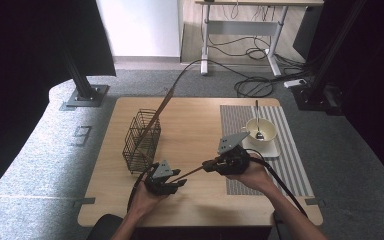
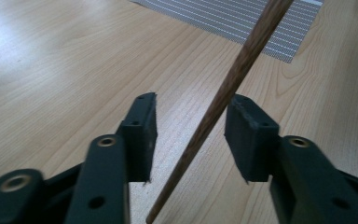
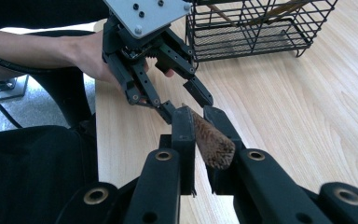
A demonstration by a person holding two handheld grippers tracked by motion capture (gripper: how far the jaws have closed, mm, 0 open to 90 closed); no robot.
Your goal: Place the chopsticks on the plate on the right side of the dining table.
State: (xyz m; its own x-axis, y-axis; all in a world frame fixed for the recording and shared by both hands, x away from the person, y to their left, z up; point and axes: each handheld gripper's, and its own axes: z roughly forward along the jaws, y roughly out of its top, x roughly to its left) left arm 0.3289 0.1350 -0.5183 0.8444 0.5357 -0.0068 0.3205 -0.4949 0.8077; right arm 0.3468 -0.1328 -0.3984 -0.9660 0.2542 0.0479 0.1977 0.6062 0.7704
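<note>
A thin wooden stick (image 1: 194, 172) hangs just above the table between my two grippers. My right gripper (image 1: 208, 164) is shut on the stick's thick end (image 3: 213, 145), as the right gripper view shows close up. The left gripper (image 1: 180, 182) stands open around the thin end. In the left gripper view the stick (image 2: 223, 93) runs slantwise through the gap of that gripper (image 2: 193, 123), and neither pad touches it. The right gripper view also has the left gripper (image 3: 186, 100) farther off, its jaws spread around the stick's far end.
A black wire basket (image 1: 141, 140) stands at the left of the table with a long stick (image 1: 162, 106) leaning out of it. On a striped mat (image 1: 290, 155) at the right sits a white cup (image 1: 265, 131) with a spoon, on a saucer.
</note>
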